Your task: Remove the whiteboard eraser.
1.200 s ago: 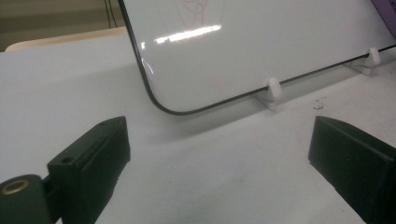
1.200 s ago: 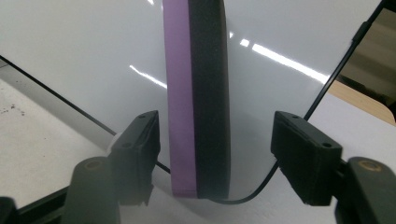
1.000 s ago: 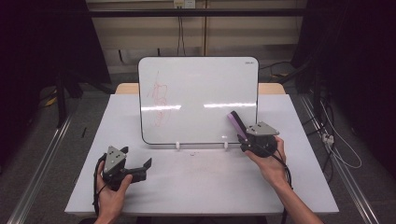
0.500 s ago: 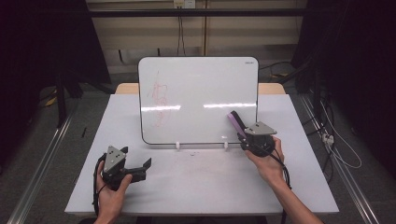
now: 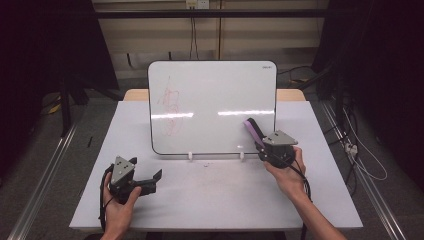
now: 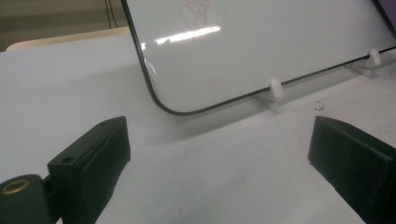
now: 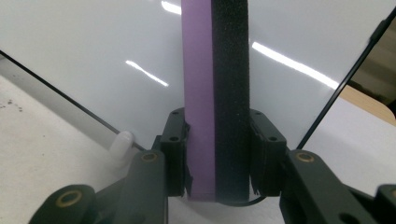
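Right gripper (image 5: 260, 141) is clamping a purple-and-black eraser (image 7: 215, 93); its jaws have just been closing and are now pressing both faces of the eraser. The eraser is sticking up and away from the hand, its tip lying over the lower right part of the whiteboard (image 5: 215, 100). The board is standing tilted on two white feet (image 6: 274, 89) on the bench (image 5: 215, 200), with red scribbles (image 5: 171, 107) on its left half. Left gripper (image 5: 152, 181) is resting low on the bench, jaws spread wide, gripping nothing.
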`<state>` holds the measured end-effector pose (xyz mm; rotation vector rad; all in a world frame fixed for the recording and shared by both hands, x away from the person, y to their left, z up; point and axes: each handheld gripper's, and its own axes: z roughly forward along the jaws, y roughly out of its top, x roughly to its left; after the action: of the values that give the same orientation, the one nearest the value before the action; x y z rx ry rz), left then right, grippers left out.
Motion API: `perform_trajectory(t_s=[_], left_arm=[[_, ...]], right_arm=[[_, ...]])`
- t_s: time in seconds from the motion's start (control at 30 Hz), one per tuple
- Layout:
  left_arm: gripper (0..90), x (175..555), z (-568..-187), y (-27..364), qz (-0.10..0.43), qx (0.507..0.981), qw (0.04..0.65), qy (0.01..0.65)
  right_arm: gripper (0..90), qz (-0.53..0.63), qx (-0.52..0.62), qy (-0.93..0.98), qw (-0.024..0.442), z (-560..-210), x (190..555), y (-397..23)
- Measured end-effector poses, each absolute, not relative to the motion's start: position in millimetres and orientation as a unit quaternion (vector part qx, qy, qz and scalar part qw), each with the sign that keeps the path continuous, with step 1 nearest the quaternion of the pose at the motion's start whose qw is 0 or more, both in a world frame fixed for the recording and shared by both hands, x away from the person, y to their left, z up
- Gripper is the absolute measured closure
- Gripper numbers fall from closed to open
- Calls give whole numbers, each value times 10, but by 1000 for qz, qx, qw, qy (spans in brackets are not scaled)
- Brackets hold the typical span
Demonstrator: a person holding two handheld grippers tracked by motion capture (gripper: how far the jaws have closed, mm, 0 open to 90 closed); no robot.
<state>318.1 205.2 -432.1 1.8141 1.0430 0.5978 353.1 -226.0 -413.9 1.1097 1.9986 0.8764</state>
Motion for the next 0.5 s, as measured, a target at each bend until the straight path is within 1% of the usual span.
perform_trajectory(t_s=[0.27,0.5], left_arm=[[54,3183,-4324,2062,243,740,461,424],[54,3190,-4336,2067,240,737,463,429]], right_arm=[[644,368,425,757,332,-4098,3499,-2294],[644,388,414,753,335,-4066,3469,-2284]])
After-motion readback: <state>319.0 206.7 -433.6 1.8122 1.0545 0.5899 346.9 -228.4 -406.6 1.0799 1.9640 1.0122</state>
